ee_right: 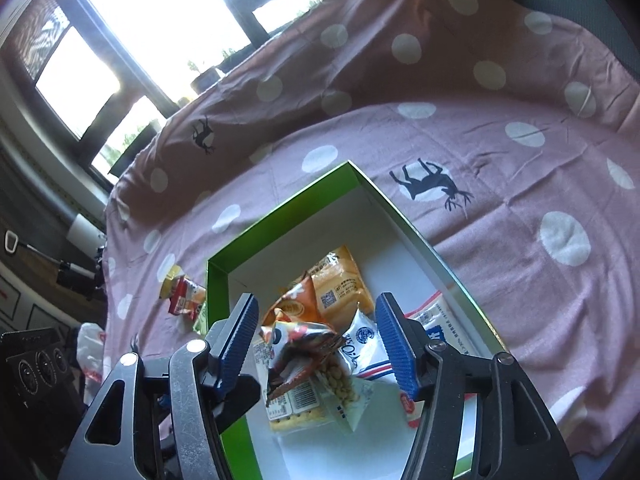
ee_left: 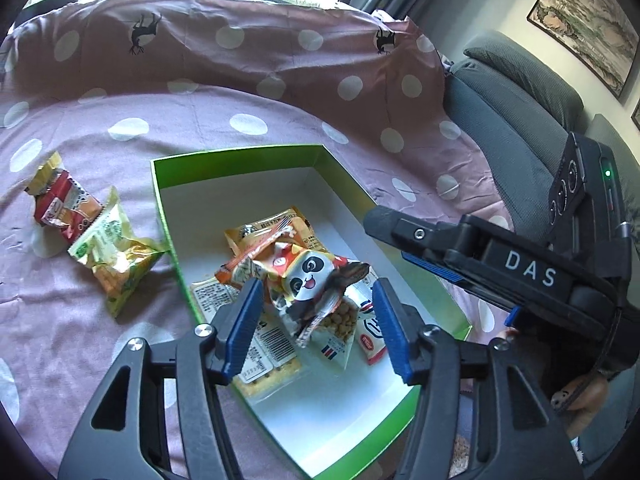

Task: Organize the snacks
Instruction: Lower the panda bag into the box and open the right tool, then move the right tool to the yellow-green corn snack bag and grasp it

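Observation:
A green box (ee_left: 170,216) with a white inside lies on the pink dotted cloth and holds several snack packets, with a panda packet (ee_left: 308,280) on top. My left gripper (ee_left: 316,300) is open just above that pile. My right gripper (ee_right: 316,320) is open over the same pile; its body shows in the left wrist view (ee_left: 500,264) over the box's right side. In the right wrist view the box (ee_right: 218,288) holds an orange packet (ee_right: 340,284) and a crumpled packet (ee_right: 300,344). A red packet (ee_left: 60,208) and a yellow-green packet (ee_left: 116,256) lie on the cloth left of the box.
The cloth (ee_left: 280,128) covers a sofa seat and backrest. A grey sofa cushion (ee_left: 512,112) stands to the right. Windows sit behind the backrest. A framed picture (ee_left: 588,20) hangs at the upper right. A white bag (ee_right: 92,348) lies at the cloth's left edge.

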The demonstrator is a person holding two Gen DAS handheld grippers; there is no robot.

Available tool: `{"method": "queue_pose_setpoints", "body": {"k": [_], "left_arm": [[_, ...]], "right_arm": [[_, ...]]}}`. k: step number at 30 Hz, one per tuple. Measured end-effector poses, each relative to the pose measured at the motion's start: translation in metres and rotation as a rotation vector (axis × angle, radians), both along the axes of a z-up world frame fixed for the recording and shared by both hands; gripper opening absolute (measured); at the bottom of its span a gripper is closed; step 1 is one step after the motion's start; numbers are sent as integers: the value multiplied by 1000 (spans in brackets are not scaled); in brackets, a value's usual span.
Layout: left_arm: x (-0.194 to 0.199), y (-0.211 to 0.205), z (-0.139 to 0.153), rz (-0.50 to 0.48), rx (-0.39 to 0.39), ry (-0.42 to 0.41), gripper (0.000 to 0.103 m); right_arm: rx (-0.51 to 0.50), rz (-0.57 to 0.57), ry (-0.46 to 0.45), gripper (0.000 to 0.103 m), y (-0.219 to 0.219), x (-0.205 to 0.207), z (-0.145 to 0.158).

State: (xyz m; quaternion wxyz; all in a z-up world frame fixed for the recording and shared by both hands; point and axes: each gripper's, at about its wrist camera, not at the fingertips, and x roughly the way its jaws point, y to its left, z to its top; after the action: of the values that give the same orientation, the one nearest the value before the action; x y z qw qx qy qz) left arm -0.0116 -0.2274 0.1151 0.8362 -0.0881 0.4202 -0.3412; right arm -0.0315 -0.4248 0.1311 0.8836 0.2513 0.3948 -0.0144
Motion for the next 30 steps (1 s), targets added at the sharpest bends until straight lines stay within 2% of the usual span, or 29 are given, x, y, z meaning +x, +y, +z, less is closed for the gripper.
{"method": "queue_pose_setpoints", "body": {"k": [10,14,18,23,27,30], "left_arm": [[-14,51,12,66,-22,-43,80],[-16,88,15,153,-49,-51,86],[-14,116,17,221,-35,-42,93],[-7,151,6,257,10,1,92],[-5,180,-8,348,77,-37,93],[1,202,-29,364,17,14,92]], "right_arm": [[-59,23,-31,78,23,-4,13],[-87,48,-47,83,39,-4,16],[-119,63,-36,84,54,-1,15],[-125,81,-42,84,71,3,12],[-148,106,-50,84,89,7,11],[-177,113,-58,84,102,7,9]]}}
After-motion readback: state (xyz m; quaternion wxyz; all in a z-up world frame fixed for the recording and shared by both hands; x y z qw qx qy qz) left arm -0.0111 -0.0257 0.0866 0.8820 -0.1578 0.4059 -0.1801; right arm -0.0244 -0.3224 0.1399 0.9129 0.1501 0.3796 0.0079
